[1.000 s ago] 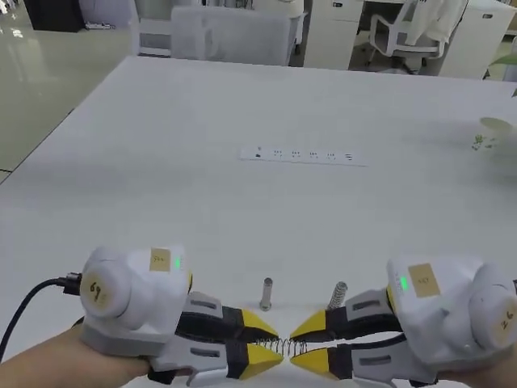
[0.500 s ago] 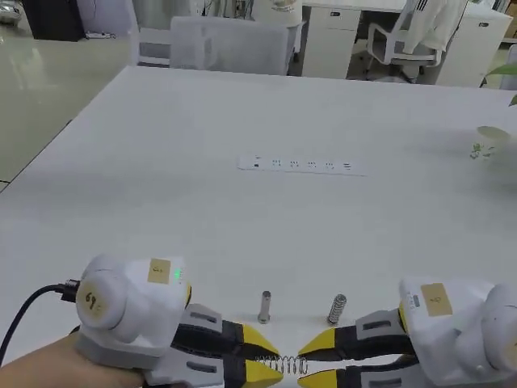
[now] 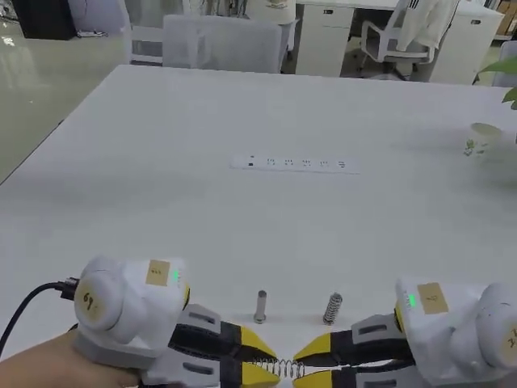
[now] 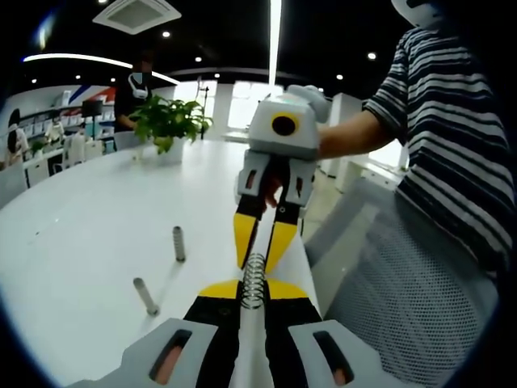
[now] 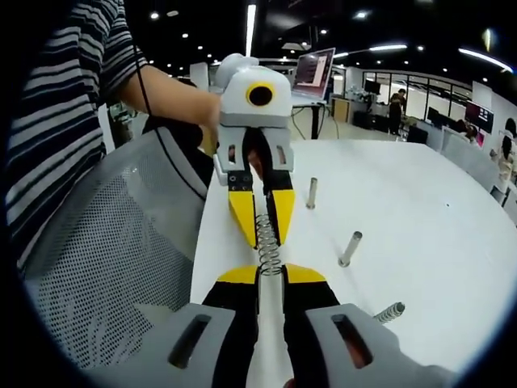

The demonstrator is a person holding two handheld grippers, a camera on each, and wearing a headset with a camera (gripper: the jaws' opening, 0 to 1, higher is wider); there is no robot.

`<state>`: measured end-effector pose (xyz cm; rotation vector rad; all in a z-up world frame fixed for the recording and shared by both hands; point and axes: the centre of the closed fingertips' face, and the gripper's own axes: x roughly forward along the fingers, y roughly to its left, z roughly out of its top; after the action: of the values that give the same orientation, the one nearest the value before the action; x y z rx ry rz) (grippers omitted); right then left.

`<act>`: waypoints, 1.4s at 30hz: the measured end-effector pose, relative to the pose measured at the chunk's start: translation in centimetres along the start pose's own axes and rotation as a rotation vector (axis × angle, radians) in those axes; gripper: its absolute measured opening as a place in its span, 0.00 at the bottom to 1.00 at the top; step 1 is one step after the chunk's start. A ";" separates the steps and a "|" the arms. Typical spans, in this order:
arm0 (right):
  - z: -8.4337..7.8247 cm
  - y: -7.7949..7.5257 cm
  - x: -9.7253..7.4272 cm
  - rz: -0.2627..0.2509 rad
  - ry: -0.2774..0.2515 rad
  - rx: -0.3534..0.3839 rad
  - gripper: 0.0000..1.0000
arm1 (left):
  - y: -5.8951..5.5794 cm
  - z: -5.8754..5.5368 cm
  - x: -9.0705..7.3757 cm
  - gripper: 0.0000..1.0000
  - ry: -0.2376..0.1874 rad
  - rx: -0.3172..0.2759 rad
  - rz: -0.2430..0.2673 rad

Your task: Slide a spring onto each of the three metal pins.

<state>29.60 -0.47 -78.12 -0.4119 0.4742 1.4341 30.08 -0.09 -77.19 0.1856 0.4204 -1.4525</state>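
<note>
left gripper (image 3: 273, 365): rounded white plastic shell, black arms, yellow wedge tips; I see its jaws pressed onto one end of the spring (image 3: 287, 369)
right gripper (image 3: 299, 368): same build, facing the left gripper tip to tip; its jaws pinch the other end of the spring
spring: thin bright wire coil, open turns, held level between the two pairs of yellow tips, over the near edge of the worktop (image 3: 202, 202) and nearer me than the pins
worktop: broad, smooth, matt white
bare pin (image 3: 260, 305): short grey metal cylinder, upright, just beyond the left gripper's tips
sprung pin (image 3: 332, 308): upright to the right of the bare pin and apart from it; a coil wraps it, so its outline is ribbed
third pin (image 5: 311, 192): plain metal, upright, farthest along the row in the right gripper view
power strip (image 3: 295, 164): flat white bar with a row of sockets, lying mid-worktop, well beyond the pins
chair back (image 4: 388, 283): grey mesh, beside the worktop's edge in both gripper views
striped sleeve (image 4: 436, 105): dark and white bands, on the arm behind the right gripper
hard to make out: the bottom edge of the head view cuts off both grippers' lower parts; the yellow tips hide how far the spring's ends reach between the jaws; a small pale object (image 3: 482, 137) at the worktop's far right is too blurred for me to name
</note>
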 end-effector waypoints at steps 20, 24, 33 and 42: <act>1.7 -0.4 -0.1 -0.033 0.030 -0.139 0.07 | 0.3 -1.5 0.6 0.03 0.045 0.027 0.020; 2.2 -0.3 -0.1 -0.033 0.020 -0.157 0.07 | 0.5 -1.5 0.7 0.03 0.046 0.029 0.028; 4.1 -0.1 0.4 -0.026 -0.047 -0.135 0.08 | 0.4 -1.4 1.2 0.03 0.047 0.032 0.041; 5.2 0.4 1.3 -0.034 -0.059 -0.205 0.08 | 0.4 -1.1 1.5 0.03 0.031 0.009 0.055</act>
<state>29.64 3.47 -74.41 -0.5372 0.2721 1.4627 30.36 -1.00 -78.82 0.2250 0.4311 -1.3993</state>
